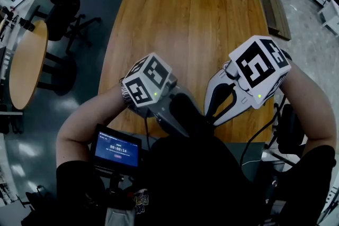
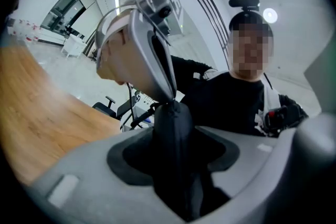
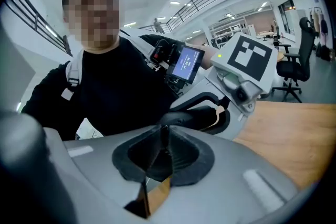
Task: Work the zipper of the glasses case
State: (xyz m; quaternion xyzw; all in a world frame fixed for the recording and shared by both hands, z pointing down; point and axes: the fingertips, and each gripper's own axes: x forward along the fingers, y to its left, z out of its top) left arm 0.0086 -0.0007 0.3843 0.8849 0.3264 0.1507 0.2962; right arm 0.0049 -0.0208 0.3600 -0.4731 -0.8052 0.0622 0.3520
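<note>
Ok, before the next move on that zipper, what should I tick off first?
1. Glasses case held by the left gripper: ok, it stands clamped between the jaws.
2. Right gripper at the case's end: ok, its tips are together there.
3. Zipper pull caught by the right gripper: cannot tell, the pull is not visible.
4. Zipper open or closed: cannot tell.
5. Both grippers over the table: ok, at its near edge.
</note>
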